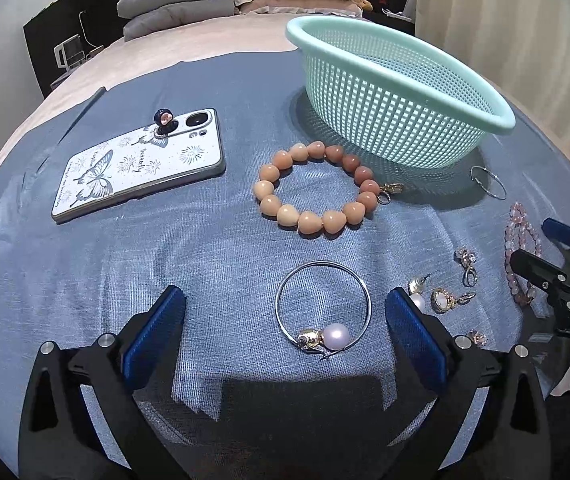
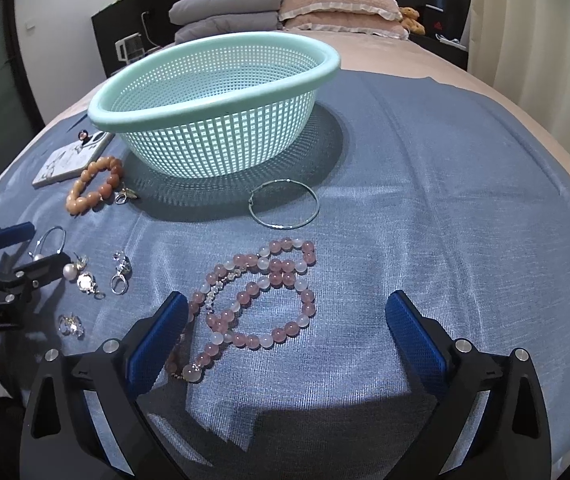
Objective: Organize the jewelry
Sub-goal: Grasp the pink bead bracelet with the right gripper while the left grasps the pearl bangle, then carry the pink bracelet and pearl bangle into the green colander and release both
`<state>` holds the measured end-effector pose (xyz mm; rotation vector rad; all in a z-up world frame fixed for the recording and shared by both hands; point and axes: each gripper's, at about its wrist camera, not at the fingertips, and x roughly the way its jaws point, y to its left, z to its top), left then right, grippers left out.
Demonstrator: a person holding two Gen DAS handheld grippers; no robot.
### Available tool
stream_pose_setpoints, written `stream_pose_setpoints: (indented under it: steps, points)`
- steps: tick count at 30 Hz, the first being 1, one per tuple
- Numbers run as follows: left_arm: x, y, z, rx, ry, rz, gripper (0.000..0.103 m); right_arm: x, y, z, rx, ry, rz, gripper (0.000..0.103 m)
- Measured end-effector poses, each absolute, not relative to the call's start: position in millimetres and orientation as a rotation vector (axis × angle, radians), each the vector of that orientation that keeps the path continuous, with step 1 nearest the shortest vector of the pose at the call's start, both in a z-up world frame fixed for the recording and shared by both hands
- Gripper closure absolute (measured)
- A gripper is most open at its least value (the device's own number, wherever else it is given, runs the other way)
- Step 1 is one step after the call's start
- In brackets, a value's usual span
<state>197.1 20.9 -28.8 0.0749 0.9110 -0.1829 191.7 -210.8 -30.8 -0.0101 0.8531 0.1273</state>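
Note:
A mint green mesh basket (image 1: 405,68) (image 2: 173,114) stands on a blue cloth. In the left wrist view, my left gripper (image 1: 285,312) is open, its fingers either side of a silver hoop with a pearl (image 1: 323,308). An orange bead bracelet (image 1: 317,188) (image 2: 95,188) lies beyond it. Small gold and crystal earrings (image 1: 451,298) (image 2: 119,274) lie to the right. In the right wrist view, my right gripper (image 2: 287,312) is open over a pink bead necklace (image 2: 261,300). A thin silver hoop (image 2: 284,209) (image 1: 488,182) lies near the basket.
A phone (image 1: 137,164) in a white butterfly case lies at the left of the cloth (image 1: 85,300). Folded grey blankets (image 2: 229,10) and pink pillows (image 2: 341,6) lie at the head of the bed. A curtain (image 2: 533,40) hangs at the right.

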Motion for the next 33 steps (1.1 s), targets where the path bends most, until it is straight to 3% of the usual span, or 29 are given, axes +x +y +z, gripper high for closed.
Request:
stream_pose_setpoints:
  steps: [1,2,4,6,20,33]
  points:
    - [196,24,-27,0.070,0.901,-0.177,0.019,190,-210,-28,-0.014,0.841,0.136,0.038]
    - [196,26,-25,0.067,0.893,-0.182,0.035,189,-208,-28,-0.040,0.840,0.117,0.056]
    - [194,25,-20,0.064,0.894,-0.210,0.058,188,-204,-27,-0.043,0.830,0.152,0.073]
    - [194,21,-20,0.089,0.900,-0.208,0.059,187,-201,-25,-0.057,0.826,0.161,0.094]
    - [187,25,6,0.054,0.893,-0.244,0.059,175,-201,-1,-0.063,0.802,0.216,0.097]
    - [161,22,68,0.055,0.777,-0.268,0.059,153,-202,75,-0.060,0.660,0.220,0.097]
